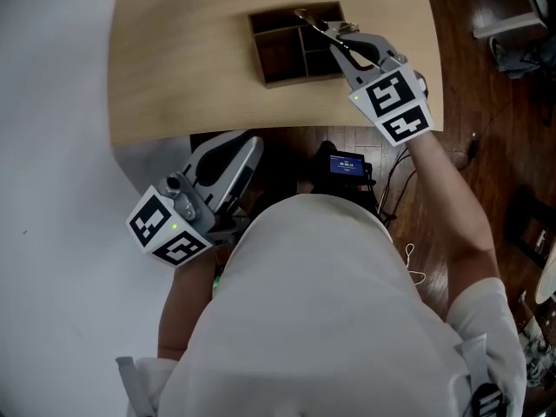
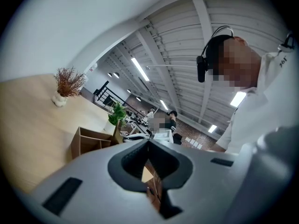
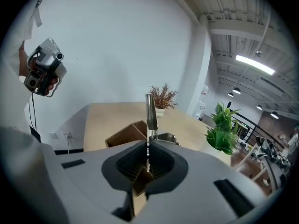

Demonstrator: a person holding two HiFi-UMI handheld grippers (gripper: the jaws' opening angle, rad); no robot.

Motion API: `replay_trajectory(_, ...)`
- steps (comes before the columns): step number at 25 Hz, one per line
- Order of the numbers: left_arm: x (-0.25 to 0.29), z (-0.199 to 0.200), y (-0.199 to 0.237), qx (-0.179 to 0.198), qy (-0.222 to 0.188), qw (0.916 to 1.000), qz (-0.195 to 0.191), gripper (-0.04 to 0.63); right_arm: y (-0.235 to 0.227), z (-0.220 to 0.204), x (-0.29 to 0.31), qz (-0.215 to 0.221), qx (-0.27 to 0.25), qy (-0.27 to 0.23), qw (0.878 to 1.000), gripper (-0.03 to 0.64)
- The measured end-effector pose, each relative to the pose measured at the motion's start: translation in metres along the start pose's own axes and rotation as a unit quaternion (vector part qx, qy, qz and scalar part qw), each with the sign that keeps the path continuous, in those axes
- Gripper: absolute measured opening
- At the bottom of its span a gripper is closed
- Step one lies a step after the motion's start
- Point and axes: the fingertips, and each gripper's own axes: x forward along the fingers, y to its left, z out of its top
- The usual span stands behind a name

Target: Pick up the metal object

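- Tool on the right: jaws pinched narrow on the metal object, a thin flat strip clamped edge-on between the pads.
- Metal object: runs straight out past the jaw tips, away from the person. A second shiny part shows just beyond the tips, to their right; what kind of piece it is cannot be told.
- Head view: right tool reaches forward over the tabletop, with the metal object sticking out ahead of its tips.
- Directly under and ahead of the right tool: an open wooden box with dividers, dark inside. The strip lies over its far right compartment; whether it touches the wood cannot be told.
- Beyond the box from the right tool: a dried plant in a white vase on the tabletop, and a green plant off to the right.
- Left tool: jaws together, nothing between them.
- Left tool is held low, off the near tabletop edge and well apart from the box and the right tool.
- Its own view looks across the tabletop at the box.
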Motion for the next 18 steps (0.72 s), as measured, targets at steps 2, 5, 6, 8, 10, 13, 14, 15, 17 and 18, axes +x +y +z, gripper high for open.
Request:
replay_trajectory(2,-0.002,-0.001,0.001,-0.002,0.0,1.0,0.005,-0.003,0.004,-0.004,0.008,0.007,-0.011,0.008,1.0,0.005)
replay_trajectory(5,-0.004,-0.002,0.001,-0.004,-0.001,1.0,0.008,-0.003,0.007,-0.012,0.017,0.016,-0.021,0.022,0.999,0.005)
replay_trajectory(6,-0.005,-0.003,0.0,-0.005,-0.001,0.9999,0.008,-0.003,0.008,-0.014,0.019,0.019,-0.025,0.027,0.999,0.005)
replay_trajectory(8,-0.005,-0.003,-0.001,-0.008,0.001,0.9999,0.01,-0.003,0.01,-0.019,0.023,0.025,-0.033,0.036,0.999,0.005)
replay_trajectory(10,-0.004,-0.005,-0.001,-0.011,0.003,0.9999,0.011,-0.003,0.011,-0.026,0.029,0.03,-0.04,0.044,0.998,0.005)
replay_trajectory(13,-0.001,-0.008,-0.001,-0.013,0.005,0.9998,0.011,-0.003,0.012,-0.033,0.038,0.038,-0.044,0.055,0.997,0.005)
replay_trajectory(14,0.0,-0.008,-0.001,-0.013,0.006,0.9998,0.011,-0.003,0.012,-0.035,0.04,0.04,-0.044,0.059,0.997,0.005)
replay_trajectory(15,0.0,-0.009,-0.001,-0.014,0.006,0.9998,0.011,-0.003,0.012,-0.038,0.042,0.042,-0.045,0.062,0.996,0.005)
replay_trajectory(17,0.001,-0.009,-0.001,-0.014,0.007,0.9998,0.01,-0.003,0.013,-0.041,0.045,0.043,-0.046,0.067,0.996,0.005)
replay_trajectory(18,0.001,-0.009,-0.001,-0.014,0.006,0.9998,0.01,-0.003,0.012,-0.043,0.046,0.042,-0.046,0.068,0.996,0.005)
